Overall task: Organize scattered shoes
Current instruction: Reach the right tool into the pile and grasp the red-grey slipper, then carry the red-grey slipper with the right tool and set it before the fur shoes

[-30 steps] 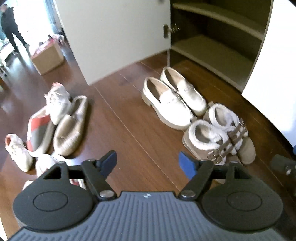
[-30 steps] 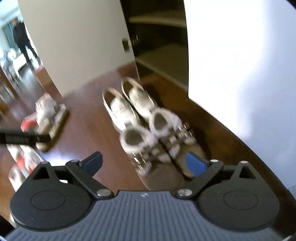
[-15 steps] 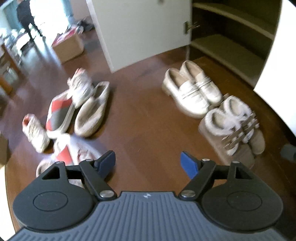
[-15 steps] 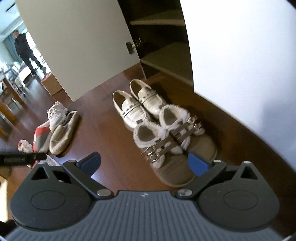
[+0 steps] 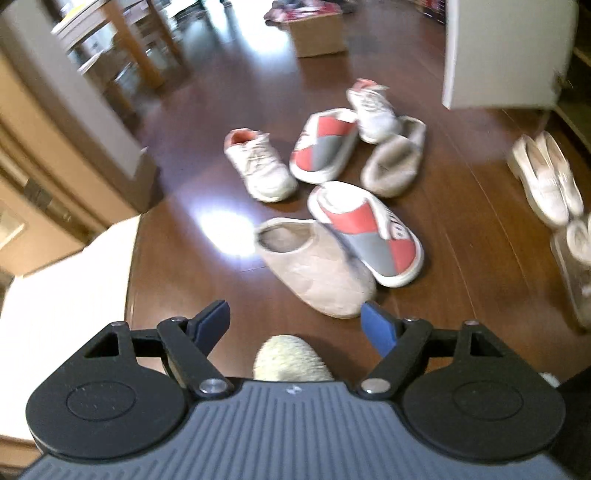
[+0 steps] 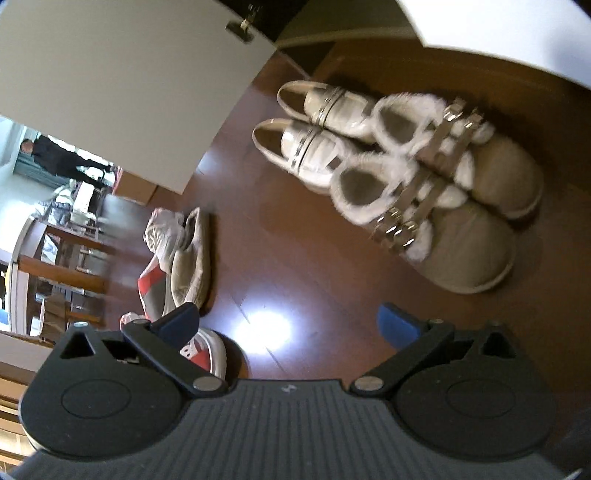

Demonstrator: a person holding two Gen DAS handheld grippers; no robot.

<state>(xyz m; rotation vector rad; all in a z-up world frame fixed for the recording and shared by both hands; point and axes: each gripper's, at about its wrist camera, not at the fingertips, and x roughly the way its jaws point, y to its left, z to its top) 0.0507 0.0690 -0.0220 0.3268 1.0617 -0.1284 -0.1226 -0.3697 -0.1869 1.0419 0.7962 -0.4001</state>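
Several loose shoes lie scattered on the dark wood floor in the left wrist view: a beige slipper, a red-and-grey slipper leaning on it, its mate, a second beige slipper and two white sneakers. My left gripper hangs open just short of the near beige slipper, nothing between its fingers. In the right wrist view, cream loafers and fur-lined buckle shoes stand paired. My right gripper is open above bare floor.
A white cabinet door stands open beside the paired shoes. A cardboard box sits at the back, wooden furniture legs at the far left, a white block at the near left. A person stands far off.
The left view has swung left from the paired shoes onto the scattered pile. The right view has rolled and sunk toward the floor. Both grippers stay open.
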